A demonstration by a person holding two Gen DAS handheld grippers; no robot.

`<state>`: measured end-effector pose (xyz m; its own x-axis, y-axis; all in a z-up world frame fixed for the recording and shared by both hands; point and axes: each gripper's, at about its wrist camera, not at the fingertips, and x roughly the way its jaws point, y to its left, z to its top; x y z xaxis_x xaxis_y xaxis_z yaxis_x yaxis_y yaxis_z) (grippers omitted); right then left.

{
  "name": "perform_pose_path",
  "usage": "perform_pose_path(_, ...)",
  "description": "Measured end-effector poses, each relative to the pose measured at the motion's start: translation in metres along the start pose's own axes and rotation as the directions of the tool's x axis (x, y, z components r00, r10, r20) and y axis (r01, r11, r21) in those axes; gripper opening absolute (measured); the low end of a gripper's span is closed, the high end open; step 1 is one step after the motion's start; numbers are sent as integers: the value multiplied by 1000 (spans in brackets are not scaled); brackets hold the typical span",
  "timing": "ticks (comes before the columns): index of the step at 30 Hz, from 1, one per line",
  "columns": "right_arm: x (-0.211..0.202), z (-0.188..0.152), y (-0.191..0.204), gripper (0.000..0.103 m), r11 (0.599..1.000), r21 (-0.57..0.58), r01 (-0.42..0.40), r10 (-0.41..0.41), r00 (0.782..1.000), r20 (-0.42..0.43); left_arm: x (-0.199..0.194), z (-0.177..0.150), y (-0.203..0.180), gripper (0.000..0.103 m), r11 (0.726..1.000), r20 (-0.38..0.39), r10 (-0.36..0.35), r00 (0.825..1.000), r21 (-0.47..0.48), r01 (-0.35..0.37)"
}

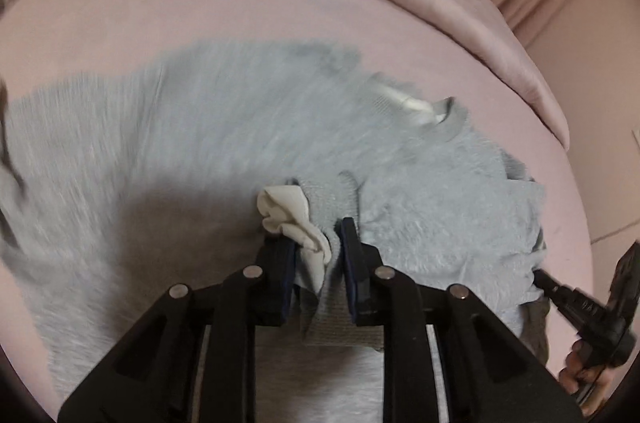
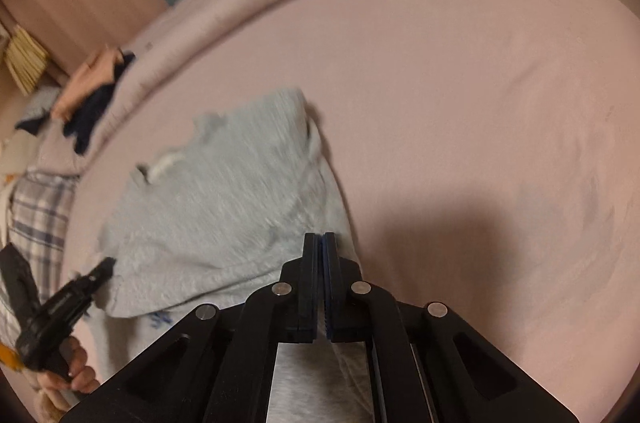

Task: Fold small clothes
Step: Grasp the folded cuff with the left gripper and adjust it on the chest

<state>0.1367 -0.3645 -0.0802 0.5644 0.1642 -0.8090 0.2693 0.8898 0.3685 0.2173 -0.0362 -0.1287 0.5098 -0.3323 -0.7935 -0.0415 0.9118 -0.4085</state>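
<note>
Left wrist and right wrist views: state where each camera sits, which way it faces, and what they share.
Left wrist: sits on the left gripper, looking forward along its fingers at the grey garment on the pink bed; the right gripper shows at right.
Right wrist: sits on the right gripper, facing over the grey garment and pink bed; the left gripper shows at left.
Shared: garment, bed, each other's gripper.

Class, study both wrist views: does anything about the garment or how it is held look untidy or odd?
Yes. The grey garment lies rumpled on the pink bed, and a white bunch of fabric pokes out at the left gripper. The right gripper pinches its edge.
</note>
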Motion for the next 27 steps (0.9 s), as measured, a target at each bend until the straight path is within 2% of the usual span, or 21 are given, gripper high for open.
perform_pose_path(2, 4, -4, 0, 2, 1000, -17, 27, -27, 1000, -6, 0, 2, 6, 24, 999, 2, -25, 1000, -22, 25)
perform_pose_path(8, -1, -4, 1, 2, 999, -21, 43, -43, 999, -11, -13, -2, 13, 25, 999, -28, -22, 999, -37, 21)
perform_pose_path(11, -7, 3, 2, 2, 999, -20, 49, -49, 999, -11, -21, -4, 14, 23, 998, -32, -36, 999, -54, 34)
perform_pose_path(14, -17, 18, 4, 3, 997, -41, 58, -57, 998, 25, -27, -4, 10, 23, 998, -22, -41, 999, -50, 40)
perform_pose_path(15, -18, 25, 4, 7, 998, -36, 51, -50, 998, 29, -27, -4, 9, 23, 998, -20, -39, 999, -48, 38)
perform_pose_path(18, -10, 33, 2, 42, 1000, -11, 17, -17, 1000, -4, -28, -5, 10, 23, 998, -23, -32, 999, -46, 31)
perform_pose_path(22, 4, 24, 7, 44, 999, 10, -34, 34, 999, -37, -24, -4, 9, 23, 999, -23, -23, 999, -39, 22)
perform_pose_path(26, 22, 15, 9, 44, 1000, -1, -21, 21, 996, -92, -21, -4, 1, 23, 1000, -16, 3, 1000, -12, -3)
perform_pose_path(27, 25, 13, 9, 39, 1000, -4, -22, 21, 996, -92, -20, -4, 0, 22, 1000, -13, 8, 1000, -7, -8)
